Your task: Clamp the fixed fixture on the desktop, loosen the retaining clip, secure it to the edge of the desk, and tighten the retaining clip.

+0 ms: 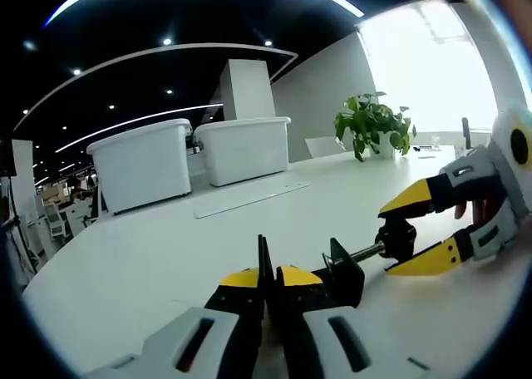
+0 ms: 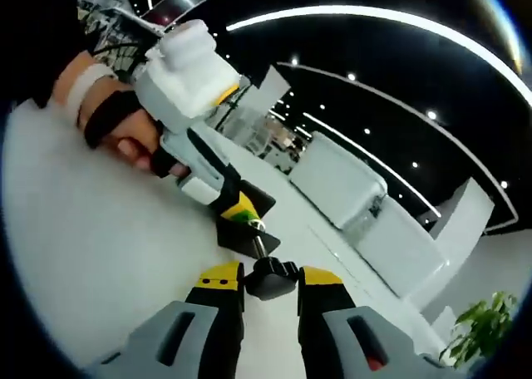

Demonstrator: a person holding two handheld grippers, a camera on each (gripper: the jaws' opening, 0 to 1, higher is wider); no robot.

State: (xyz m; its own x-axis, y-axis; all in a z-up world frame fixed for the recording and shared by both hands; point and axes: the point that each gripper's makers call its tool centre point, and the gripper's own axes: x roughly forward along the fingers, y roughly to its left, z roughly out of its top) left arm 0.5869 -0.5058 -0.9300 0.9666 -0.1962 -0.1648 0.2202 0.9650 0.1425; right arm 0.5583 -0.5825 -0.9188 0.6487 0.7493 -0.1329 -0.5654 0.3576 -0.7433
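On the white desk (image 1: 166, 246), the small black metal clamp fixture (image 1: 345, 271) is lying flat, the left claw (image 1: 268, 281) pinching its frame, its screw axis running straight to the knob (image 2: 273, 278) the right claw (image 2: 272, 281) is gripping.

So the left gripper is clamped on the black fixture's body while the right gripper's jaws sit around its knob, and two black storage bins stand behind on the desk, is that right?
Not quite: the storage bins are white, not black, as the left gripper view shows. The rest holds: the left gripper is shut on the black fixture, and the right gripper has its jaws around the knob on the desk.
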